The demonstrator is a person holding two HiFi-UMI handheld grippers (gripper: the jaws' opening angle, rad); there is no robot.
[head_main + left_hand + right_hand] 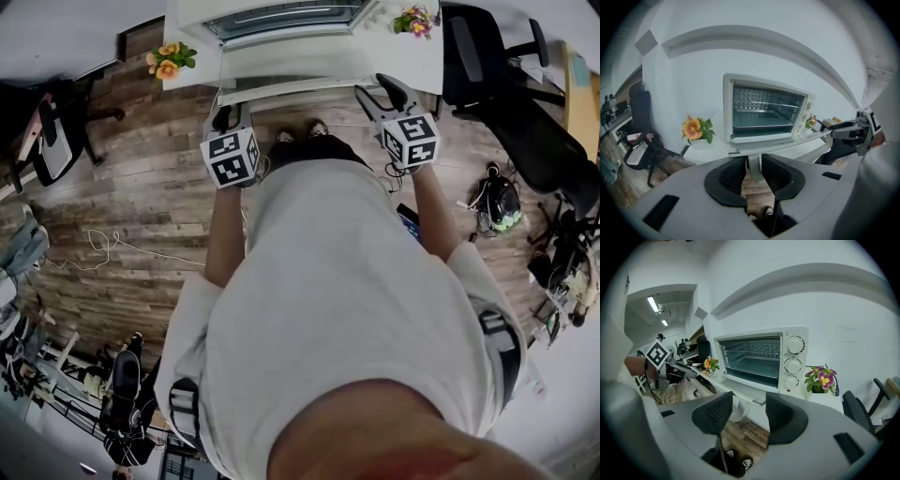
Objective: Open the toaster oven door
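**A:** At the table's front edge, the toaster oven has its door swung down, approx. flat. What could go wrong from here?

**B:** Prob. too much downward push. The door works as a lever, so the hinges could strain or the oven tip fwd. Also, if the hinge is sprung (can't tell), letting go early could make the door snap back.

**A:** Grippers?

**B:** Left gripper is narrow, w/ pads pinched on the white door handle near its left end. Right gripper is spread wide and holds nothing. The handle's right end sits just ahead, btw the jaws, untouched.
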